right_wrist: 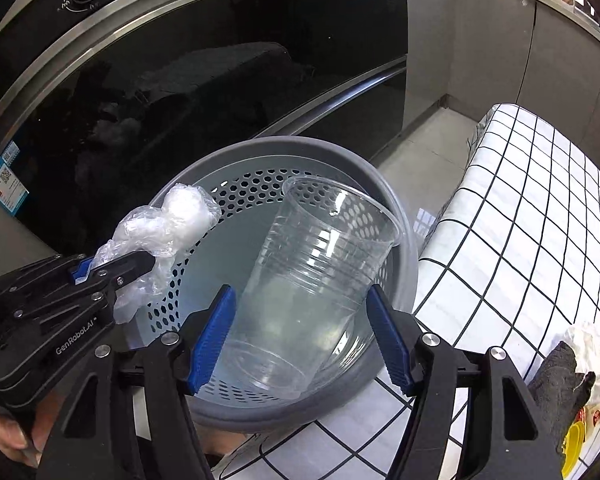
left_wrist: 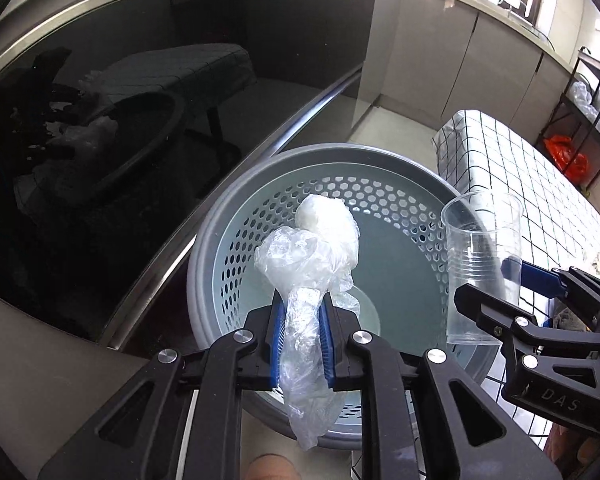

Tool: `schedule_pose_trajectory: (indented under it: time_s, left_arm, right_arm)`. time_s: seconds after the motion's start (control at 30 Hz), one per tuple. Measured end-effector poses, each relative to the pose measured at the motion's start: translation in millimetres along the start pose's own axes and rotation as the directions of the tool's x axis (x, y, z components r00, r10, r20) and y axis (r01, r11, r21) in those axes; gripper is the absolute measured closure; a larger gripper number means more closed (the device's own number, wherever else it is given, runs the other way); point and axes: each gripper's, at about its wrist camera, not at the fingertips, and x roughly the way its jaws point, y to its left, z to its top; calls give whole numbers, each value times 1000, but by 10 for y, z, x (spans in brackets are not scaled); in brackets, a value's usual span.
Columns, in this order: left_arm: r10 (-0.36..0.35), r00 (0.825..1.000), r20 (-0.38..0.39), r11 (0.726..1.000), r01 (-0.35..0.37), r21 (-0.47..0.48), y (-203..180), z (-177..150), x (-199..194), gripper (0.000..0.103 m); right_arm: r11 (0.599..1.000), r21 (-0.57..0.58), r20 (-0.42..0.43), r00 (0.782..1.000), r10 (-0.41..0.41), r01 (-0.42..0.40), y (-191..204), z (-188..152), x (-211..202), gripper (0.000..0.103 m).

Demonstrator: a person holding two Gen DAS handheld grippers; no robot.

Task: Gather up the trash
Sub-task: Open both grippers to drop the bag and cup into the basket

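Your left gripper (left_wrist: 302, 344) pinches a plastic bag (left_wrist: 312, 248), your right gripper (right_wrist: 300, 336) clasps a cup (right_wrist: 312, 276), both over the basket (right_wrist: 400, 264) beside the oven door (right_wrist: 220, 80) and checkered counter (right_wrist: 532, 220)

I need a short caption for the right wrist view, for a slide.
Right gripper holds a clear plastic cup over the grey perforated basket; left gripper grips crumpled plastic wrap.

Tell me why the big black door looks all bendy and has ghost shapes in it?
In both wrist views the fisheye lens curves the straight black appliance door. Its glossy glass mirrors the checkered table, the bin and the plastic bag held by the left claw.
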Motion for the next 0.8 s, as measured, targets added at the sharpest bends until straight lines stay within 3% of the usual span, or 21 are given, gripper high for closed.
schedule_pose_trajectory:
  time_s: [0.1, 0.17, 0.2, 0.27, 0.8]
  left_arm:
    - [-2, 1000, -2, 1000, 2, -1, 22, 13, -14, 83]
    - [7, 1000, 7, 1000, -7, 1, 17, 14, -26, 69]
    - [10, 1000, 11, 1000, -10, 3, 16, 12, -38, 64]
    - [18, 1000, 21, 1000, -18, 3, 11, 13, -52, 44]
    - [27, 999, 36, 1000, -27, -3, 41, 5, -95, 41]
  right_arm:
    - [1000, 1, 1, 1000, -5, 5, -3, 1, -23, 37]
    - [1000, -2, 9, 1000, -17, 17, 6, 2, -44, 34]
    - [1000, -4, 10, 1000, -18, 18, 12, 9, -46, 28]
    - [1000, -2, 16, 1000, -18, 18, 22, 3, -83, 24]
    - [999, 15, 37, 998, -45, 44, -26, -16, -173, 22]
